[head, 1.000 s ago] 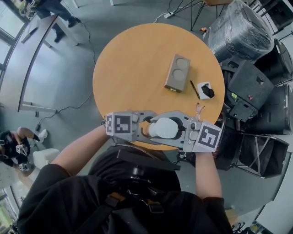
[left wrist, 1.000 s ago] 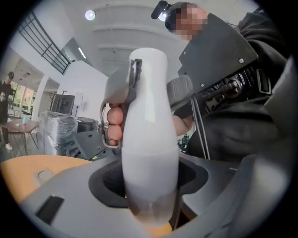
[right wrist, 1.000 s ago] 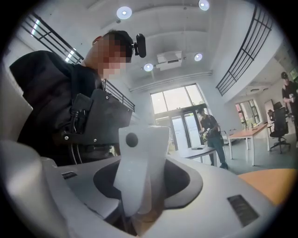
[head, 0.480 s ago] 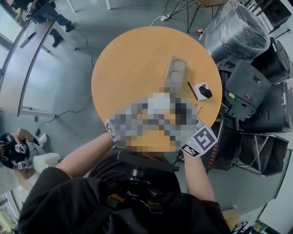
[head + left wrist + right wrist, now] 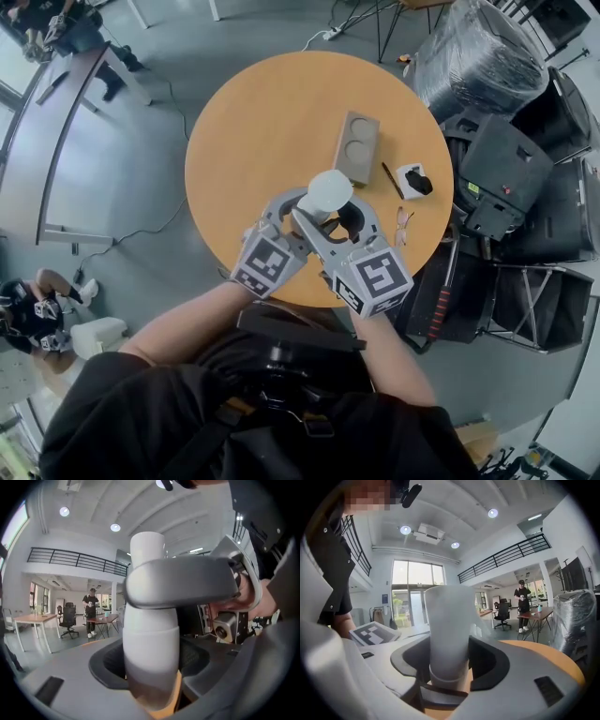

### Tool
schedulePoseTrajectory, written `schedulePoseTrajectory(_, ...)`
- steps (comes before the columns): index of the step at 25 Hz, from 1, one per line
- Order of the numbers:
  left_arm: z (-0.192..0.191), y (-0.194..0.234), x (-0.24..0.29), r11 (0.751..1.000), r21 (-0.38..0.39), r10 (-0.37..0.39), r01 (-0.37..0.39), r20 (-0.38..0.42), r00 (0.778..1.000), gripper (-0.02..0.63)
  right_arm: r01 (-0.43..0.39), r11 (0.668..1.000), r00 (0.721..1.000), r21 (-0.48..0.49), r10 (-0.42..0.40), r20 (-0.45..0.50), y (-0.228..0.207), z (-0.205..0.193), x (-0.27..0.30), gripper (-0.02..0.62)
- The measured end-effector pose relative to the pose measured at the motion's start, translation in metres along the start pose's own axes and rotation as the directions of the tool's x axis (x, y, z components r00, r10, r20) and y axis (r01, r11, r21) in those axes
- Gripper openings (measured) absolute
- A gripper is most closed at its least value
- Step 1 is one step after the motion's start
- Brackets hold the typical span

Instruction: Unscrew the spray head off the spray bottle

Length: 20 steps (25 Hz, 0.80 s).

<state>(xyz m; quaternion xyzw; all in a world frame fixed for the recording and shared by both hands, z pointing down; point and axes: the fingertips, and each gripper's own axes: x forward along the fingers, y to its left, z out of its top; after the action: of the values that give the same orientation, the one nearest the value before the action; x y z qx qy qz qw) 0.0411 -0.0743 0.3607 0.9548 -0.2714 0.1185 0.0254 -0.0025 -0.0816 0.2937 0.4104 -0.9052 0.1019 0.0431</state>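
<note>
L gripper (image 5: 295,211) clamped wide on white cylindrical plastic spray bottle (image 5: 328,190) over round orange surface (image 5: 253,122); R gripper (image 5: 345,223) jaws closing round bottle, pads not pressing.

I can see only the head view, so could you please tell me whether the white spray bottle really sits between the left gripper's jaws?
Observer: Yes. In its own view the left gripper has its jaws clamped on the white spray bottle.
Operator: Thank you. And the right gripper?
Observer: The right gripper has the bottle between its jaws too. They are closing, with dark gaps showing on either side.
Operator: Which gripper sits higher on the bottle?
Observer: The right one. In the left gripper view, its jaw crosses the bottle above the left gripper's hold.
</note>
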Motion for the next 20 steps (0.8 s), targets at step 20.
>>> schedulePoseTrajectory(20,0.010,-0.060,-0.025,0.919,0.061,-0.394,0.389,0.094,0.915,0.296,-0.387,0.919,0.920,-0.078,0.391,0.041,0.041,0.008,-0.041,0.246)
